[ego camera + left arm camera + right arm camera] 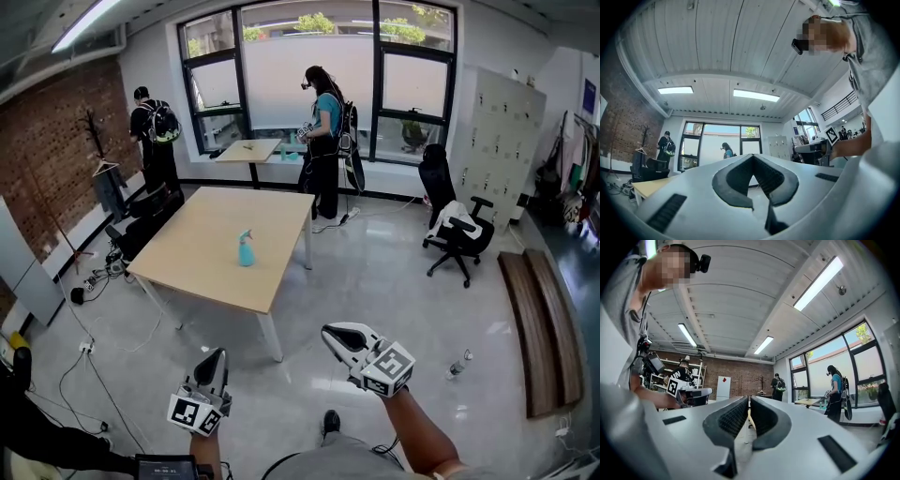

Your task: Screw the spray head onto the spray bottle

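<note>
The teal spray bottle (246, 249) stands upright near the middle of a pale wooden table (197, 272), well apart from both grippers. The table rests on a glossy grey floor (394, 281), with a brick wall (56, 141) to the left, tall windows (319, 66) at the far end and a black office chair (455, 230) to the right. Nearer the camera, the left gripper (216, 357) and right gripper (332, 332) hang above the floor, each with its jaws pressed together on nothing.
</note>
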### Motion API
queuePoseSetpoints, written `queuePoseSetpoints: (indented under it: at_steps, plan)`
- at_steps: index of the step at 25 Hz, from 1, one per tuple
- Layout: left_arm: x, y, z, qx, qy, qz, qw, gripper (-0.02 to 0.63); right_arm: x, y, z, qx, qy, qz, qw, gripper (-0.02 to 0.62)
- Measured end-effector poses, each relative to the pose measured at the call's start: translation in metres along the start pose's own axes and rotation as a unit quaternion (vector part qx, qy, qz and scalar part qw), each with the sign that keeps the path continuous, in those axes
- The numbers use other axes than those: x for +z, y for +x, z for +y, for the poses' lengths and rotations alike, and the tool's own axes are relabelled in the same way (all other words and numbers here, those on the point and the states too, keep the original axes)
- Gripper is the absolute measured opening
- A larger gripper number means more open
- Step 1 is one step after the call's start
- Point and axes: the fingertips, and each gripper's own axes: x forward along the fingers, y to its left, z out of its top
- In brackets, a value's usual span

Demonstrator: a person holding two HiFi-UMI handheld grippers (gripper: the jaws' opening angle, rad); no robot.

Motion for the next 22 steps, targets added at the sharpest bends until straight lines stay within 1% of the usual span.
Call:
queuePoseSetpoints:
  at_steps: [4, 7, 10, 14, 18, 22]
  plan:
    - [-0.012, 0.016, 0.017, 0.009, 0.002, 0.011, 0.9999, 0.005, -0.01, 0.026, -0.023, 0.014, 0.008, 0.0, 1.0, 0.008]
    - [-0.028, 0.036, 0.033, 0.02, 0.002, 0.014, 0.9997, 0.005, -0.025, 0.046, -0.048, 0.024, 0.012, -0.002, 1.0, 0.008]
    - [-0.043, 0.074, 0.056, 0.028, -0.009, 0.011, 0.9995, 0.005, -0.027, 0.07, -0.087, 0.021, 0.015, -0.002, 1.0, 0.008]
    - [-0.064, 0.129, 0.075, 0.038, -0.023, 0.021, 0.9988, 0.005, -0.044, 0.092, -0.124, 0.057, 0.032, 0.008, 0.998, 0.007]
    - [-0.073, 0.184, 0.096, 0.038, -0.016, 0.019, 0.999, 0.005, -0.054, 0.125, -0.171, 0.074, 0.035, 0.01, 0.997, 0.008]
    - [-0.089, 0.214, 0.12, 0.053, -0.014, 0.033, 0.9979, 0.005, -0.059, 0.16, -0.208, 0.089, 0.041, 0.01, 0.995, 0.008]
